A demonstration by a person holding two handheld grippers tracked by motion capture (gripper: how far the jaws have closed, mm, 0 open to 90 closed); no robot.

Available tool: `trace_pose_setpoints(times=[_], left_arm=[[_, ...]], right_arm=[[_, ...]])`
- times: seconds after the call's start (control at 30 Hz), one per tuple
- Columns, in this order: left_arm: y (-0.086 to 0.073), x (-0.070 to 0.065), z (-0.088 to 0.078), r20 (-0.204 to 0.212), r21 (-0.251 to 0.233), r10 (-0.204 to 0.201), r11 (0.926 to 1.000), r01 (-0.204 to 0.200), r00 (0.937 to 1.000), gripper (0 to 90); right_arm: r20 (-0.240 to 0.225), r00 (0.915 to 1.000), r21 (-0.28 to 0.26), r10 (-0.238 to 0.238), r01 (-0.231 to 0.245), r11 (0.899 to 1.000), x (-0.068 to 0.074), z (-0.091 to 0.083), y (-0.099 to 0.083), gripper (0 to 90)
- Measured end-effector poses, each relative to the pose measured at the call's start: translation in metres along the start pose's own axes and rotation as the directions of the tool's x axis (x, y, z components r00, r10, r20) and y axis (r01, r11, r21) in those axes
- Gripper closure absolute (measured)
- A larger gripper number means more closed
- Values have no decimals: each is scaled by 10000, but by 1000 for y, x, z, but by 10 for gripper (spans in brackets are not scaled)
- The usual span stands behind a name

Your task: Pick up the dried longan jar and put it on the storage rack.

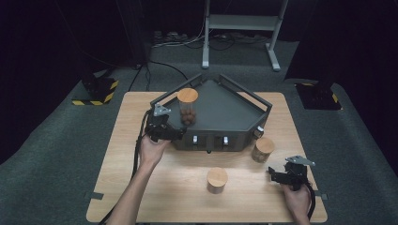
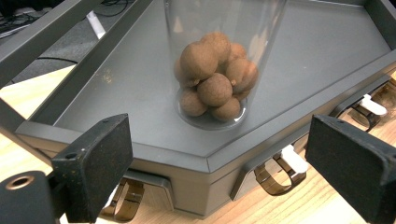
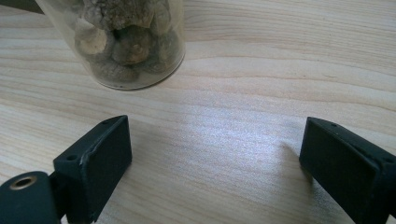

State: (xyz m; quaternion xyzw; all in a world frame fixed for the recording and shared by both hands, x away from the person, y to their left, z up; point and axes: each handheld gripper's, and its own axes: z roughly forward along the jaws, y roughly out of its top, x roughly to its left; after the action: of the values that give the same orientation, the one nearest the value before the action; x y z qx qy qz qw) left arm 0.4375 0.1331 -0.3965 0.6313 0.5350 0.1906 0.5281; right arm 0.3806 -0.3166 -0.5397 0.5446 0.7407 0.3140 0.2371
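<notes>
A clear jar with a wooden lid (image 1: 187, 104) stands upright at the left of the dark grey five-sided tray (image 1: 234, 112), with brown round balls in its bottom. My left gripper (image 1: 174, 133) is at the tray's front left corner, open and empty. In the left gripper view the jar (image 2: 212, 79) stands on the tray floor, ahead of the open left gripper (image 2: 219, 163) and apart from its pads. My right gripper (image 1: 273, 174) is low over the table at the front right, open. In the right gripper view, a clear jar of lumpy brown pieces (image 3: 126, 42) stands ahead-left of the right gripper (image 3: 215, 163).
Two more wooden-lidded jars stand on the table: one (image 1: 217, 180) at front centre, one (image 1: 263, 149) by the tray's right front corner. Clips (image 2: 280, 175) hang along the tray's front wall. A raised rail (image 1: 244, 89) frames the tray's back.
</notes>
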Motion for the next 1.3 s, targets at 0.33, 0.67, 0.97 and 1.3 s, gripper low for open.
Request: trace_pose_setpoints(times=[0.33, 0.67, 0.97, 1.3], left_arm=[[-4, 3, -4, -48, -58, -232, 9997, 232, 9997, 77], [-12, 6, -9, -64, 0, -320, 9995, 320, 9995, 77], [-20, 8, -15, -191, -19, -358, 9994, 358, 9992, 77], [-28, 10, -17, -148, 12, -503, 9987, 503, 9986, 77]], right_arm=[[0, 10000, 0, 0, 0, 10000, 0, 0, 0, 87], [0, 10000, -1, -3, 3, 10000, 0, 0, 0, 88], [1, 10000, 0, 0, 0, 10000, 0, 0, 0, 87], [2, 10000, -1, 1, -1, 10000, 0, 0, 0, 88]])
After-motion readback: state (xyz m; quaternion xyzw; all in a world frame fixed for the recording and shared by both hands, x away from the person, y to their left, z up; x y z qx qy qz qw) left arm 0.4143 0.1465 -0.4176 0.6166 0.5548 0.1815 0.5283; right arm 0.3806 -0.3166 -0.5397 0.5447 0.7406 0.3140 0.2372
